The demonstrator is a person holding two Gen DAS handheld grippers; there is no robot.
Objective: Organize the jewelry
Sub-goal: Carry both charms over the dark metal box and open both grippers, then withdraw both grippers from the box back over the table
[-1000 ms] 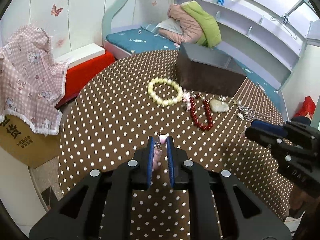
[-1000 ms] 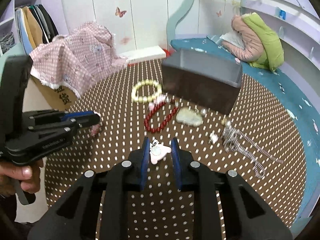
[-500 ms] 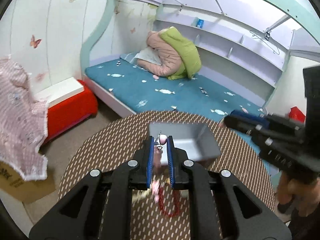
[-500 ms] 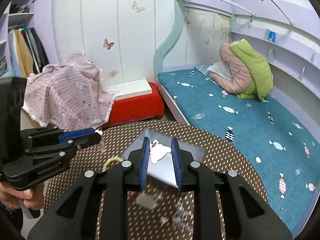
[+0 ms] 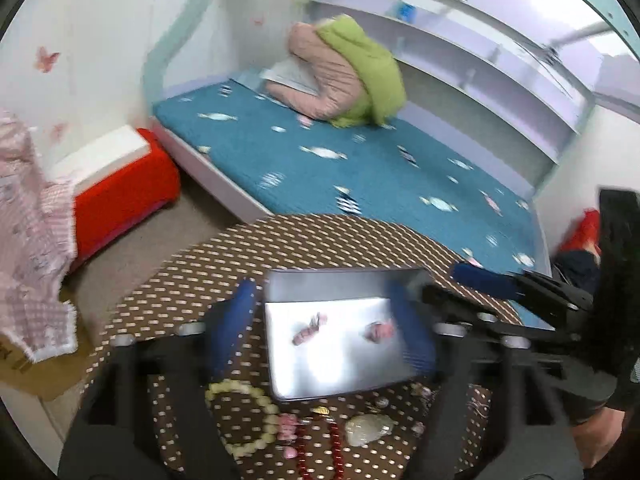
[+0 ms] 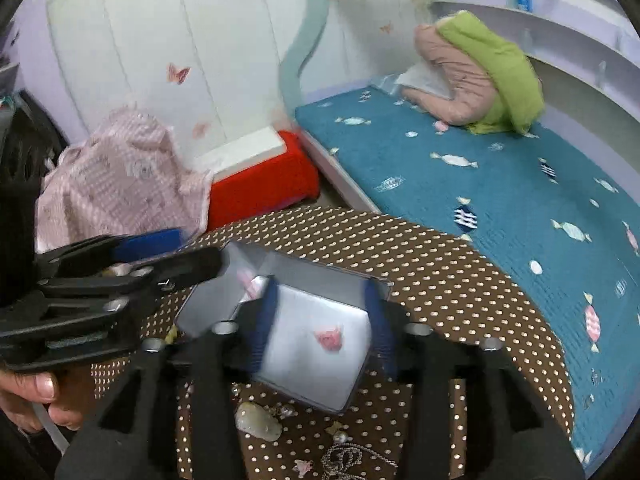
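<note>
1. The room is evenly bright and daylight-soft, with no hard shadows.
2. Motion blur smears both views; the blue gripper pads (image 5: 236, 320) and the table's (image 5: 320, 236) dots streak.
3. Glare whitens the grey box's (image 5: 332, 356) floor.
4. Fisheye bends the shelves (image 6: 560, 12), and black vignetting rings the edges.

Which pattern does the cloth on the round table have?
The tablecloth is brown with small white polka dots; it shows best in the right wrist view.

Teal bed (image 5: 360, 168), butterfly wall (image 6: 160, 40), possibly shelves (image 5: 480, 60).
</note>
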